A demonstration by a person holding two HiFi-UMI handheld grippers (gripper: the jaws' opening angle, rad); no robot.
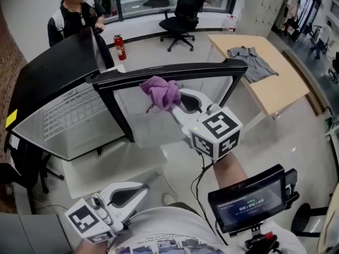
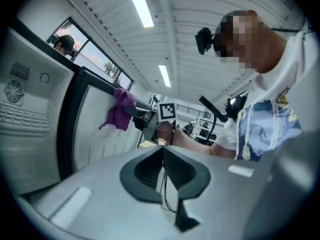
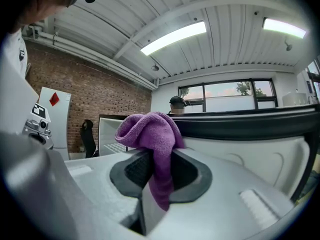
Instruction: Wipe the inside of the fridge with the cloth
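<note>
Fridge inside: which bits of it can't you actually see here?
- Head view: the cloth and right claw cover the middle of the fridge; whether the cloth touches it is unclear.
- Right gripper view: the cloth and claw body block most of the inside.
- Left gripper view: only a slanted strip of it shows; stains would be too small to tell.

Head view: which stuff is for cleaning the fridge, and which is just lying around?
For the job: purple cloth, right gripper shut on it, fridge.
Just lying about: grey shirt, wooden table, fire extinguisher, office chair.
</note>
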